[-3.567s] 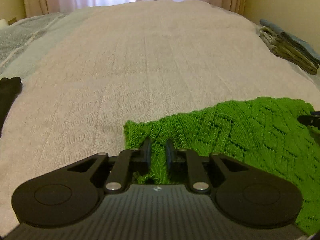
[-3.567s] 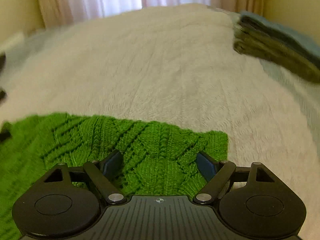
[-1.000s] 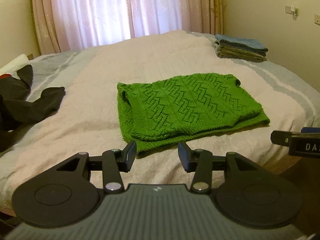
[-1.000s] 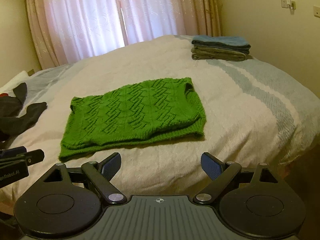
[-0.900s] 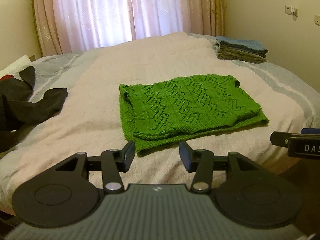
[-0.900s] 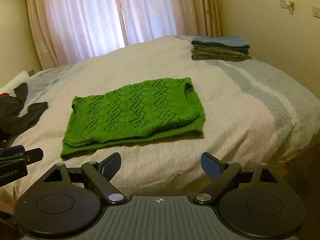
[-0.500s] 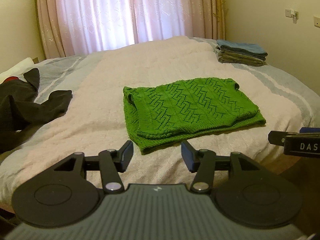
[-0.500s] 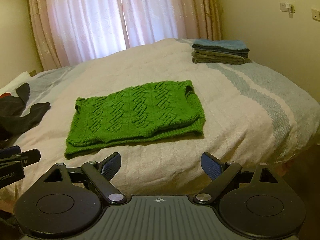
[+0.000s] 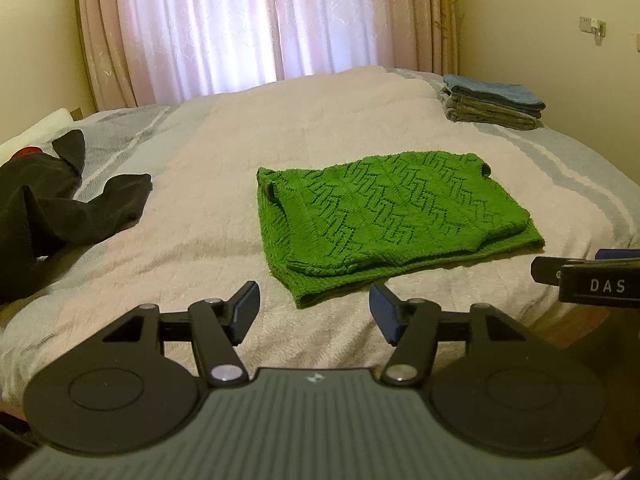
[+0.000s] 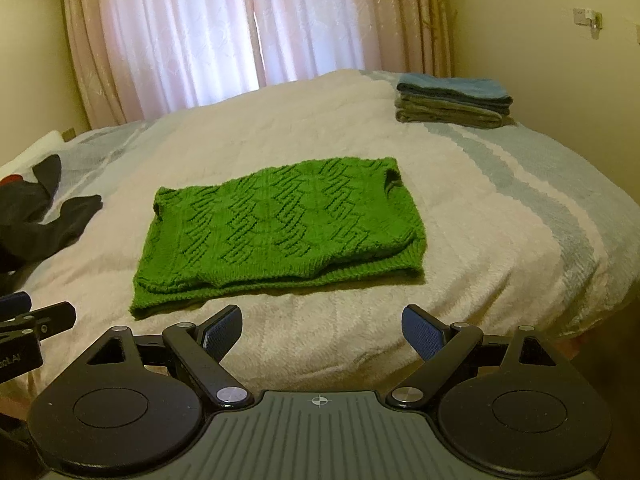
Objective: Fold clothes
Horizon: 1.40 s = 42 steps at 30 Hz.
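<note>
Since the green cable-knit sweater [image 9: 392, 216] lies flat on the bed, folded over into a rough rectangle with one layer stepped back from the one beneath, it sits ahead of both grippers and touches neither. From the left gripper [image 9: 314, 312] its nearest corner is just ahead between the fingertips; from the right gripper [image 10: 322, 330] the near hem runs ahead and to the left. Both grippers hang free with their jaws spread wide and nothing between them.

Judging by the thick, open knit, the sweater is soft, floppy and fairly light, with a grippy rather than slippery surface; it will sag and stretch if lifted by one point, and the stacked layers could slide apart. A sound hold would be at the two near corners, pinching all layers together along the ribbed hem, one gripper per corner, so that the piece travels as a sheet. Loose stitches may snag on the pads, so a shallow bite at the edge seems wiser than a deep one.

Beneath it spreads the pale pink textured bedspread [image 9: 192, 248]. Far ahead and to the right rests a stack of folded blue and grey-green clothes [image 10: 454, 104], well apart from the sweater. Off to the left sprawls a crumpled black garment [image 9: 60, 208], unfolded, likely the next piece.
</note>
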{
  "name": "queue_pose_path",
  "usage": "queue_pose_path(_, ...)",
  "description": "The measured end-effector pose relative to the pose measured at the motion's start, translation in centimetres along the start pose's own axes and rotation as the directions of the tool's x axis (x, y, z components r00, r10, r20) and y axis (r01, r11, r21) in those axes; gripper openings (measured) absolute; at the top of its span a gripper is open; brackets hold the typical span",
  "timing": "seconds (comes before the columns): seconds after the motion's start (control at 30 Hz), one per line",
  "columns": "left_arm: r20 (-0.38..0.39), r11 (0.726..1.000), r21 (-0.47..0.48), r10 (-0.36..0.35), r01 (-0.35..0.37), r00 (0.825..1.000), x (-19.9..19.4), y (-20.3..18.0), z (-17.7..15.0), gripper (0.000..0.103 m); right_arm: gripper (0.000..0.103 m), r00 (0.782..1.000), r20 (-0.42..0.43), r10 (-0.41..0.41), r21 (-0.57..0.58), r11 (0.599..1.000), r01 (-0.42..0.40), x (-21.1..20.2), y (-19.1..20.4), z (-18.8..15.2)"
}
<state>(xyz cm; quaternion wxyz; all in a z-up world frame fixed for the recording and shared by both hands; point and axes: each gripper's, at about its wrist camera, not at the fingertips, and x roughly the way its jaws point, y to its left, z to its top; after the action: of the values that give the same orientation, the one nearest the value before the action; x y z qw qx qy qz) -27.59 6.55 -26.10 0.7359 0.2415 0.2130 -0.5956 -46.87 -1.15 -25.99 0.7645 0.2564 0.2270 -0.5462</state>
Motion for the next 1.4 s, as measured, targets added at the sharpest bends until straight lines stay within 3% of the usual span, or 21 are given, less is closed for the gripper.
queue_pose_path(0.67, -0.114, 0.995, -0.004, -0.095, 0.096, 0.989, 8.3, 0.2, 2.6, 0.057, 0.09, 0.994, -0.094, -0.05, 0.077, 0.995, 0.057, 7.1, -4.3, 3.2)
queue_pose_path(0.83, -0.105, 0.99, -0.042, -0.139, 0.135, 0.985, 10.5, 1.5, 3.1, 0.043, 0.09, 0.998, -0.058, 0.017, 0.223, 0.975, -0.003, 8.2, -7.8, 3.7)
queue_pose_path(0.9, -0.098, 0.984, -0.071, -0.172, 0.166, 0.98, 11.5, 2.1, 3.3, 0.033, 0.089, 0.997, -0.026, 0.076, 0.316, 0.947, -0.064, 8.5, -9.6, 3.8)
queue_pose_path(1.0, -0.091, 0.969, -0.121, -0.226, 0.215, 0.97, 13.1, 2.8, 3.6, 0.017, 0.089, 0.982, 0.042, 0.185, 0.471, 0.863, -0.182, 9.4, -12.7, 3.9)
queue_pose_path(1.1, -0.076, 0.956, -0.141, -0.269, 0.256, 0.96, 14.4, 3.2, 3.8, 0.014, 0.089, 0.97, 0.085, 0.229, 0.594, 0.77, -0.233, 10.9, -15.5, 3.9)
queue_pose_path(1.23, -0.073, 0.935, -0.188, -0.32, 0.302, 0.945, 16.8, 3.5, 3.7, 0.012, 0.088, 0.966, 0.113, 0.234, 0.683, 0.687, -0.247, 12.8, -18.3, 3.6)
queue_pose_path(1.3, -0.089, 0.924, -0.215, -0.341, 0.316, 0.936, 18.1, 3.7, 3.5, 0.012, 0.077, 0.96, 0.129, 0.249, 0.723, 0.638, -0.263, 13.9, -19.6, 3.2)
queue_pose_path(1.4, -0.154, 0.914, -0.267, -0.353, 0.305, 0.923, 20.3, 4.0, 2.5, 0.012, 0.076, 0.938, 0.155, 0.311, 0.783, 0.539, -0.309, 15.6, -21.2, 2.1)
